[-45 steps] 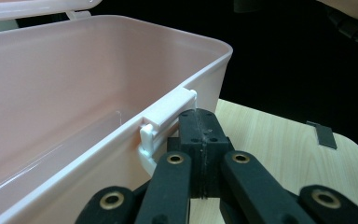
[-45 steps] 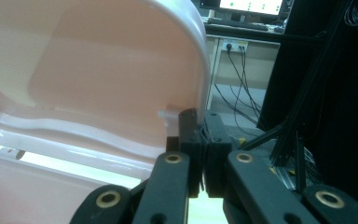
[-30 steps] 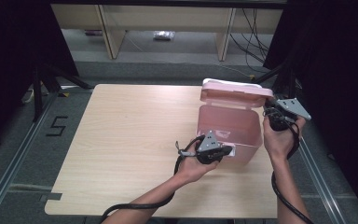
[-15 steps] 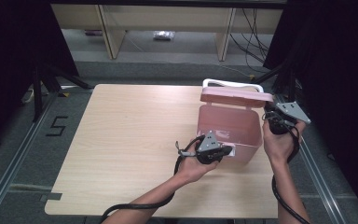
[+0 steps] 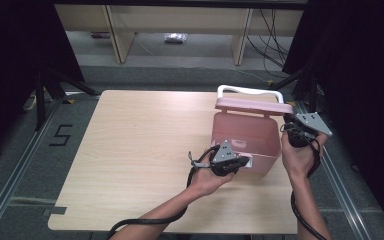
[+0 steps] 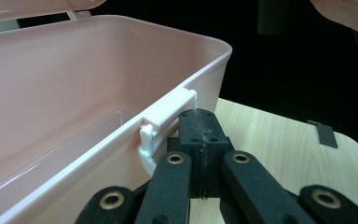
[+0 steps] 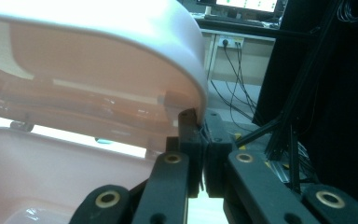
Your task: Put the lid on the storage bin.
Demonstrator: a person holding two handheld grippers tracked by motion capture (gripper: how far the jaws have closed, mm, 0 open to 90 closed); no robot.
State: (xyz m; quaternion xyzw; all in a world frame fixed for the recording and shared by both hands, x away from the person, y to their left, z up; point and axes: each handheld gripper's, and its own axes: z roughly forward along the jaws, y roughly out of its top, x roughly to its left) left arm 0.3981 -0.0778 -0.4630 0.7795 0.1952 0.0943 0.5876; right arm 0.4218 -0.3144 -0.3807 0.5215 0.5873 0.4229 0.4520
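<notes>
Now pink box [image 5: 245, 142] lid [image 5: 252, 106] half-raised, right gripper [image 7: 200, 140] under lid edge

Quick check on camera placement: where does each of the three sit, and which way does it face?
High view: above the person's side, facing forward and down on the table; both forearms, left gripper, right gripper.
Left gripper view: on that gripper, along its shut jaws, at the pink box and its white latch.
Right gripper view: along its jaws, pinching the lid edge.
Shared: box and lid.
</notes>
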